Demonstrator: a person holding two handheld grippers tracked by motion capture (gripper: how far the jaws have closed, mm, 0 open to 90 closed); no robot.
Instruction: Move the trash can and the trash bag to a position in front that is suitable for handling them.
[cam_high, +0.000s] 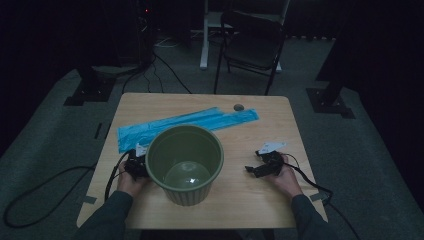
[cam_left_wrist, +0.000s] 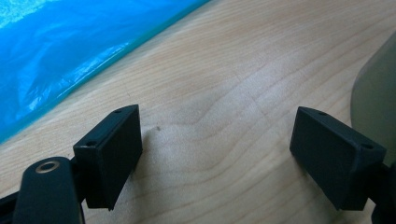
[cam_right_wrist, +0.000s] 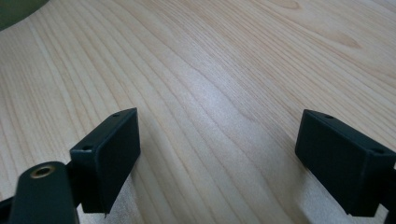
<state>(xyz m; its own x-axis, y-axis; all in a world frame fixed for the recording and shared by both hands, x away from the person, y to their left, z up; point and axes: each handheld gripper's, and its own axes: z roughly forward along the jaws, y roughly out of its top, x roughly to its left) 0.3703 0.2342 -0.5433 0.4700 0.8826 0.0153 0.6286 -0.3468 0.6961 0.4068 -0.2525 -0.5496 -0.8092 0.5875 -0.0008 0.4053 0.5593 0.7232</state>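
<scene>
An olive-green plastic bin (cam_high: 184, 162) stands upright near the middle of the wooden table (cam_high: 260, 200), its mouth facing up and nothing visible inside. Behind it lies a flat blue plastic bag (cam_high: 185, 123), stretched from the left toward the centre back. My left gripper (cam_high: 136, 164) rests on the table just left of the bin, open, with bare wood between its jaws (cam_left_wrist: 215, 144); the blue bag (cam_left_wrist: 56, 51) and the bin's wall (cam_left_wrist: 378, 93) flank it. My right gripper (cam_high: 257, 169) rests to the right of the bin, open over bare wood (cam_right_wrist: 217, 149).
A small round grommet (cam_high: 238, 107) sits near the table's far edge. A folding chair (cam_high: 252, 42) stands beyond the table on the dark carpet. Cables trail off both table sides. The bin's edge (cam_right_wrist: 16, 11) shows in a corner of the right gripper view.
</scene>
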